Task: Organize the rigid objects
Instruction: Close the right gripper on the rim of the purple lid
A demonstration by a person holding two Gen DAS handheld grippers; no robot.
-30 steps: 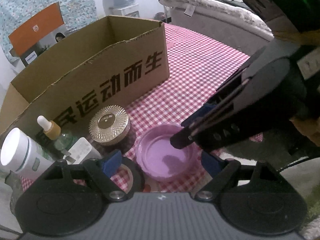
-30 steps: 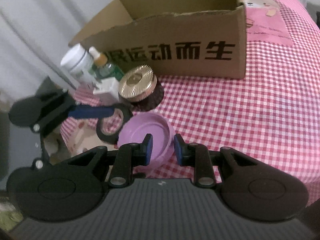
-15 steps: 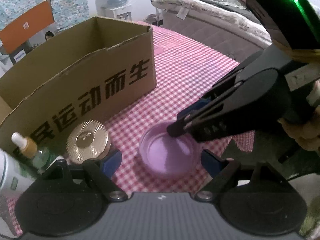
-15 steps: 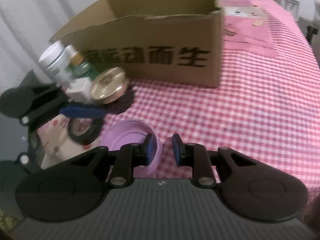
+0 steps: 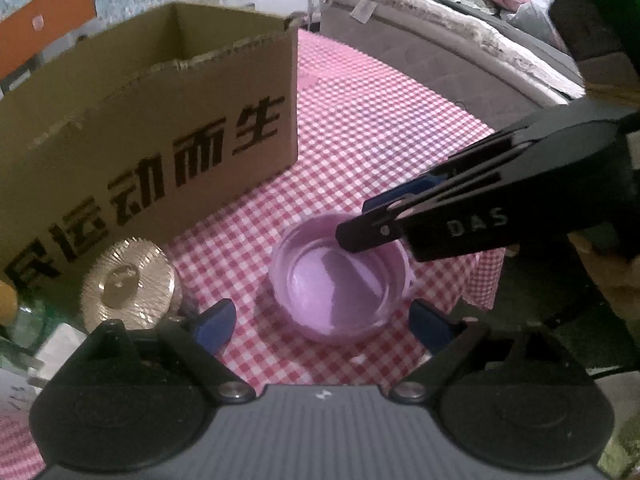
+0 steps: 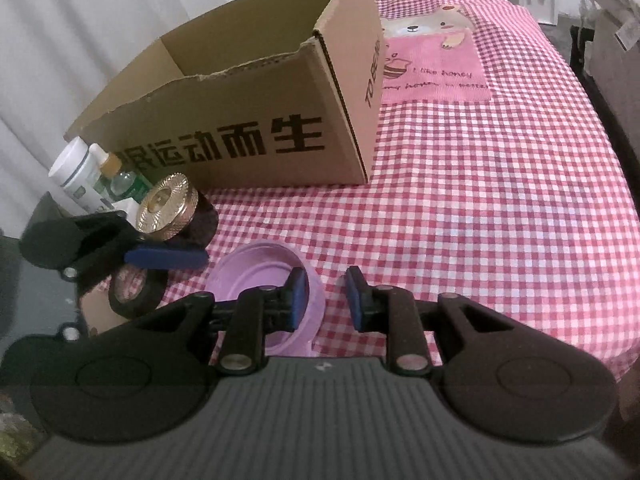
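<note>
1. A red-and-white checked tablecloth is covering the table, with a pink bear picture printed on it toward the far end
2. An open cardboard box with black characters on its side is standing on the cloth, well behind the other things
3. The left gripper is reaching down with its jaws spread wide and just opened further; its blue fingertips are sitting to either side of the bowl's near edge without pressing on it
4. The right gripper is holding its jaws narrow but not pressed together; the left pad is sitting inside the bowl against its wall, while the right pad is standing clear of it outside, so nothing is being pinched
5. A lilac plastic bowl is resting upright on the cloth in front of the box, near the table's edge
6. A jar with a ribbed gold lid is standing just beside the bowl
7. A roll of black tape is lying flat under the left gripper's finger
8. A white bottle and a small dropper bottle are standing together against the box's front
</note>
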